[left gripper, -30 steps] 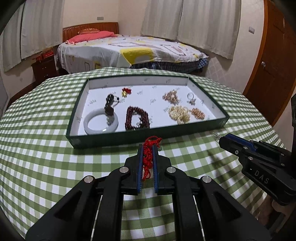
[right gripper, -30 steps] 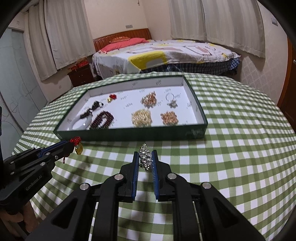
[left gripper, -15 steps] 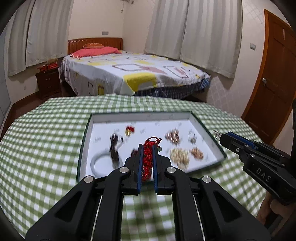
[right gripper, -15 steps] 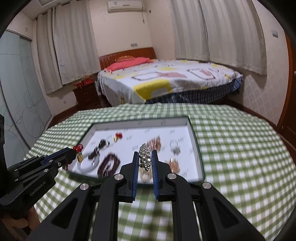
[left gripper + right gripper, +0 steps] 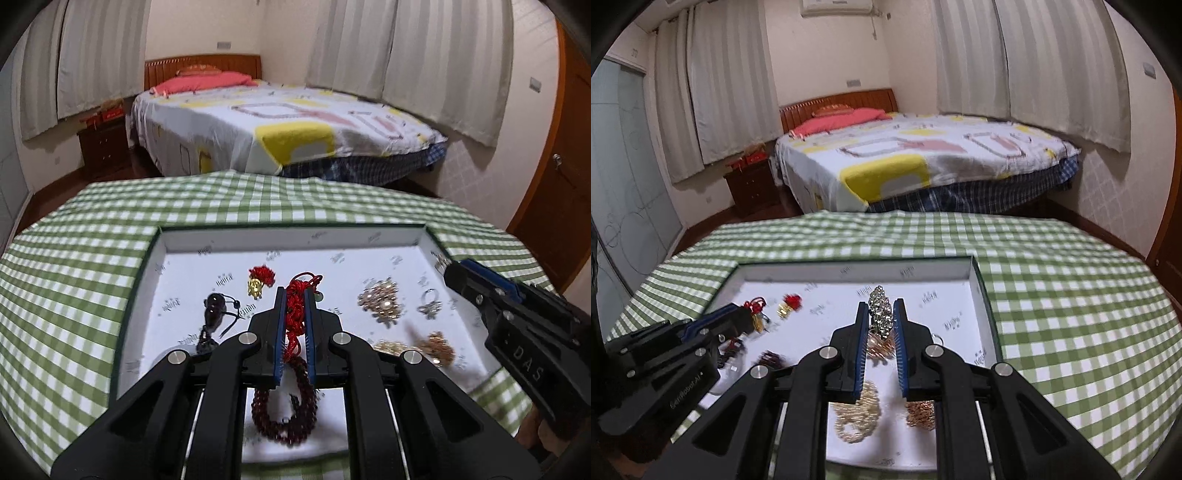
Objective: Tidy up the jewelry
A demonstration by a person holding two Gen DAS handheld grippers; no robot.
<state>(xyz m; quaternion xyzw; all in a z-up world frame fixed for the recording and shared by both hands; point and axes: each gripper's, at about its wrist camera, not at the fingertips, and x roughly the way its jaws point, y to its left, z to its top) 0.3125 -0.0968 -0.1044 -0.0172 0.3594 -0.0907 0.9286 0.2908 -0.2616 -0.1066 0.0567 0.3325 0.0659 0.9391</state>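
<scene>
Now both grippers are hovering over the open tray on the green-checked desk, each carrying a piece for it. The left gripper is pinching a red knotted cord charm, its fingers drawn narrow on the cord, which is hanging with its long axis running down between them. The right gripper is clamping a silvery rhinestone piece in the same way, fingers narrow, the piece standing upright and poking out above the tips.

Judging by the task, the coming move is a set-down, and what is mattering is what lies underneath. Directly below the left gripper, at the near edge of the tray, a dark red bead bracelet is lying, so bare white floor is lying beyond the tips, between a black bead pendant on the left and a gold cluster on the right. A small red-and-gold charm is sitting just ahead and to the left.

Below the right gripper, a gold chain pile and a rose-gold piece are occupying the near floor; the bare patch seems to be lying ahead, toward the far wall. Each gripper is working its own half, left over left, right over right.
</scene>
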